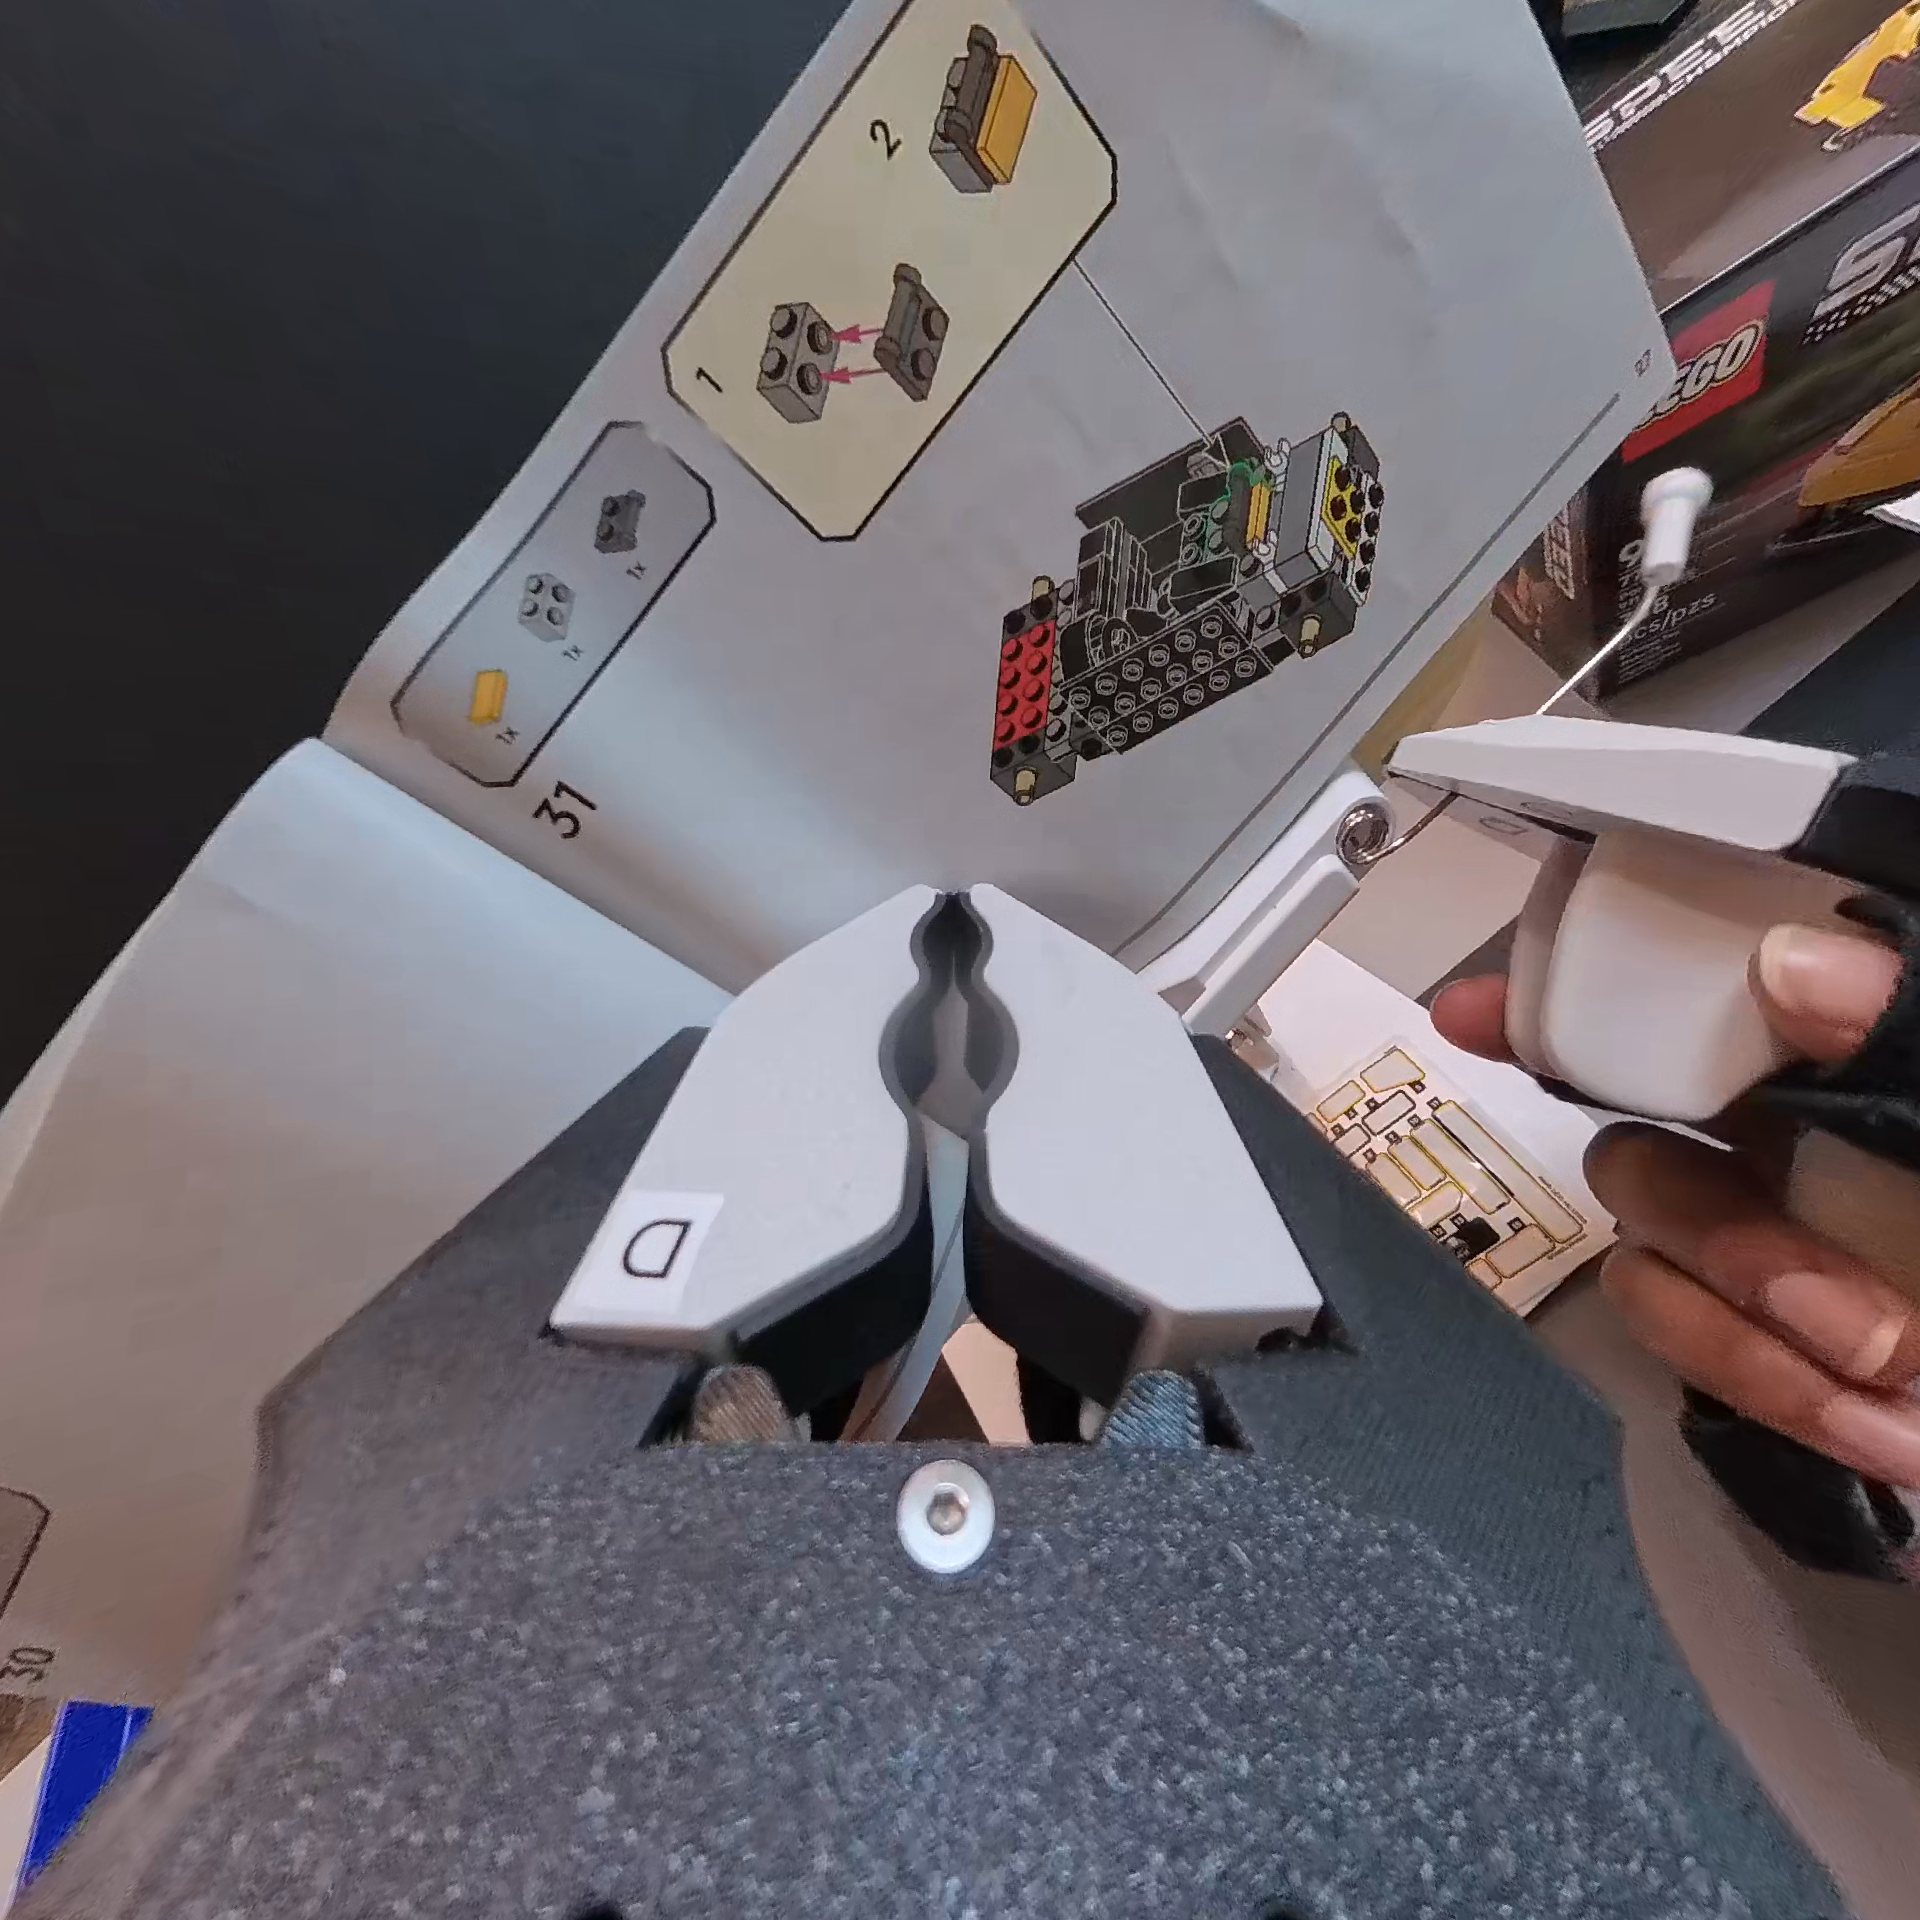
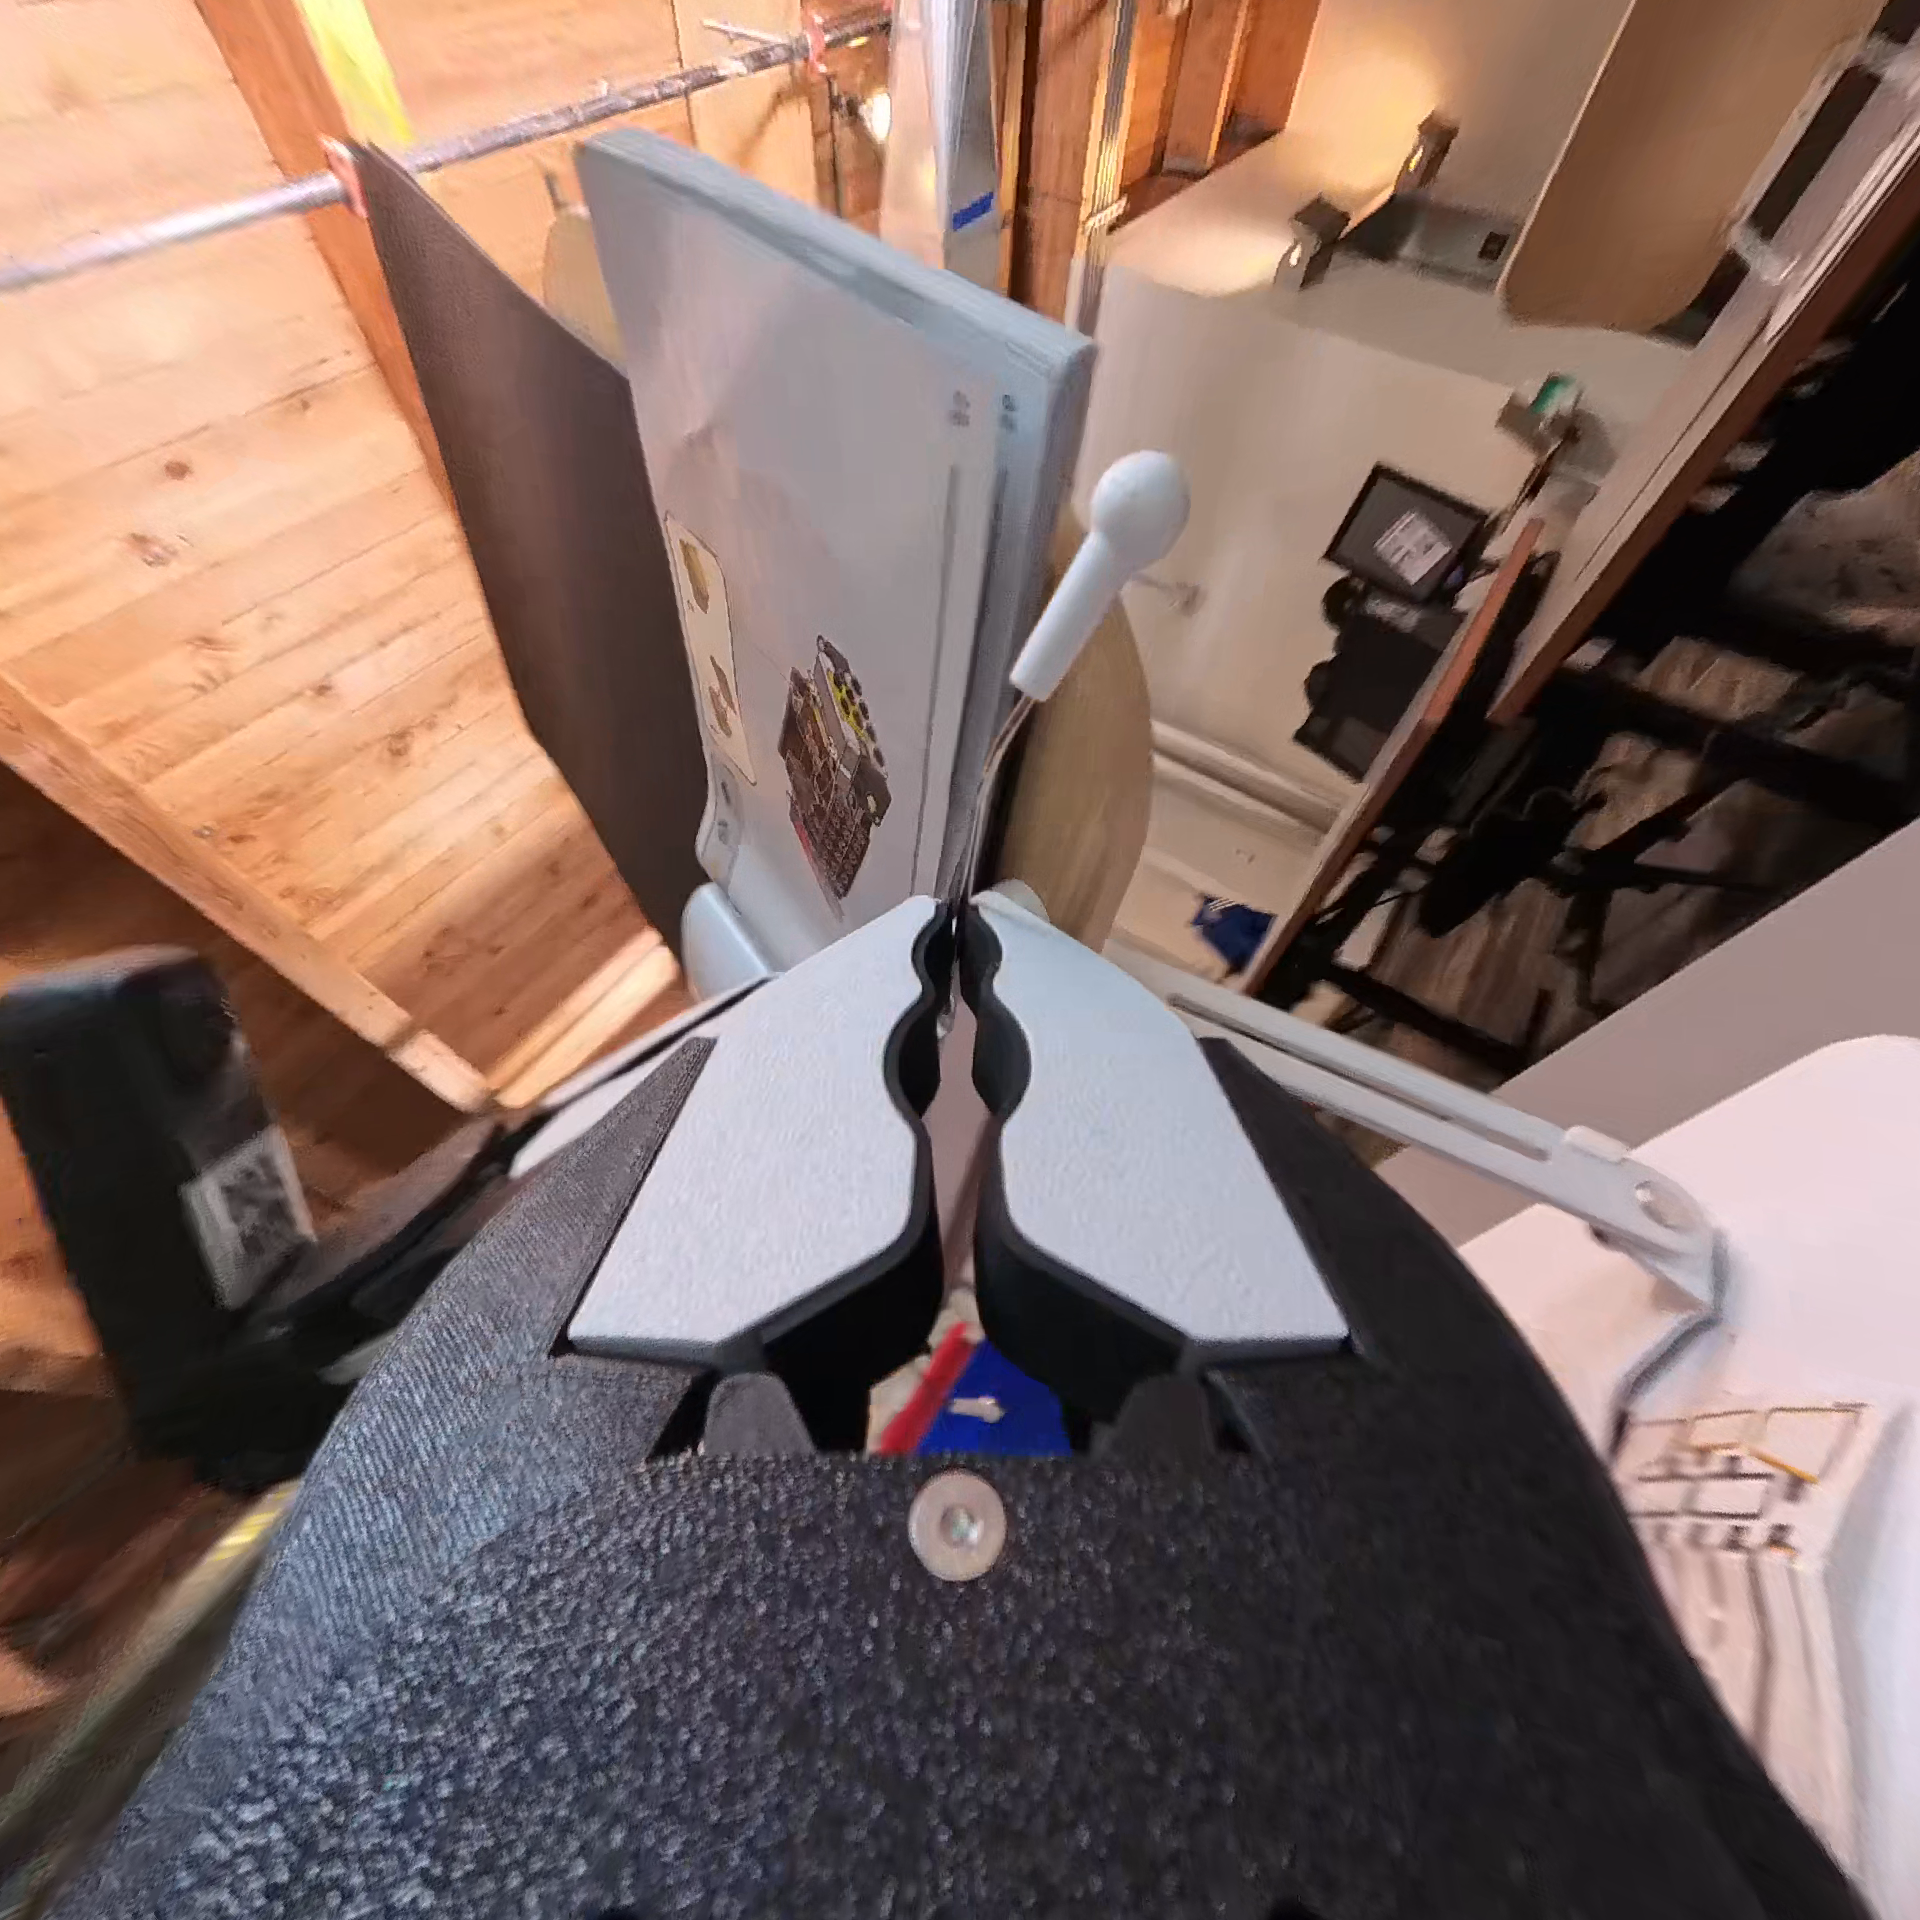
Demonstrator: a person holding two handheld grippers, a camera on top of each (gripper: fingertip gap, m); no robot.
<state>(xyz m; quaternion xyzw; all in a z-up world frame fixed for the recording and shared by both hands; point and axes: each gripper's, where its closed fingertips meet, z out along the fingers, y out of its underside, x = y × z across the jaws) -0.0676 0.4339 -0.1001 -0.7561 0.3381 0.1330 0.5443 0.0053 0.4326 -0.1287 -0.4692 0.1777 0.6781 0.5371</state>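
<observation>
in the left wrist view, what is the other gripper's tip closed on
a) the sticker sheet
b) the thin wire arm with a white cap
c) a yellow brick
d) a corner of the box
b: the right gripper has its tip shut on the thin wire arm of the white stand that props up the instruction booklet; no brick is there, and the sticker sheet lies below.

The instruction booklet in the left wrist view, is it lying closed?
No, the instruction booklet stands open, showing a page with a drawing of a brick model, and the left claw is shut on its lower edge.
</observation>
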